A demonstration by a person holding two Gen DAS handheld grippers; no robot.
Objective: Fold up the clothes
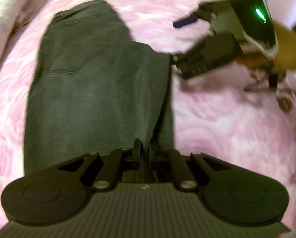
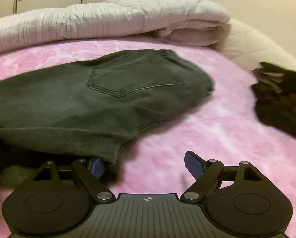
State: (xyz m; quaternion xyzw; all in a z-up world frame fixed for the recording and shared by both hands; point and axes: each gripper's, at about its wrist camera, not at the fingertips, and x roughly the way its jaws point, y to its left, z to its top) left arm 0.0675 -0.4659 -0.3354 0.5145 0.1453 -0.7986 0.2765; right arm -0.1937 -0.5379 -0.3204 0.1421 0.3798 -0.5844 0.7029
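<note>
Dark grey trousers [image 1: 98, 75] lie lengthwise on a pink blanket [image 1: 227, 123], one leg laid over the other. My left gripper [image 1: 143, 148] is shut on a fold of their cloth at the near end. In the right wrist view the trousers [image 2: 108, 99] show a back pocket facing up. My right gripper [image 2: 146, 164] stands open at their near corner. Its left pad [image 2: 97, 167] is partly hidden under the hem, and its right pad [image 2: 193, 164] is over bare blanket. In the left wrist view the right gripper [image 1: 177, 45] sits open beside the trousers' right edge.
A folded white quilt [image 2: 108, 19] lies along the far side of the bed. A heap of dark clothing [image 2: 282, 99] sits at the right, next to the cream mattress edge [image 2: 257, 43]. Thin cables [image 1: 282, 99] trail over the blanket at the right.
</note>
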